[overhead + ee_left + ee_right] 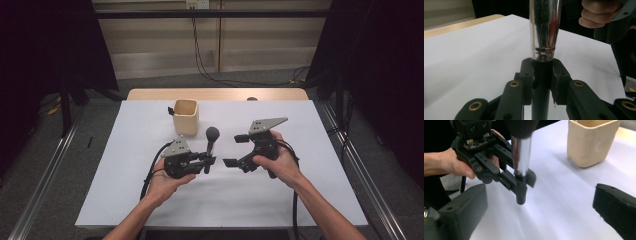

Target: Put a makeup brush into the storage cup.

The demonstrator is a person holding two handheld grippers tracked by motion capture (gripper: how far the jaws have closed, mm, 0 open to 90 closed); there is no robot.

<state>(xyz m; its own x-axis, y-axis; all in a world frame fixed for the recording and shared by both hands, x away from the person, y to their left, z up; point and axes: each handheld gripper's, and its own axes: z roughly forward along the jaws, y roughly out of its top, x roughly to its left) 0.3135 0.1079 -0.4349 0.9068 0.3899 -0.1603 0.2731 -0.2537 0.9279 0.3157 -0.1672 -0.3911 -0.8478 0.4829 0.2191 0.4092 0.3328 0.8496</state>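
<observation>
A brush with a black handle, a silver ferrule and a dark round head (212, 135) stands upright over the white sheet. My left gripper (210, 161) is shut on its black handle just below the ferrule. In the left gripper view the ferrule (545, 30) rises straight out of the closed jaws (541, 68). My right gripper (235, 150) is open, just right of the brush, with nothing between its jaws. In the right gripper view its wide jaws (539, 207) frame the brush (521, 155) and the left gripper (520, 185), a short way off.
A cream cup (186, 116) stands behind the brush, left of the table's middle, and appears again at the top right (591, 142). The white sheet (150, 200) covers the table to its wooden far edge (215, 94). Floor rails run along both sides.
</observation>
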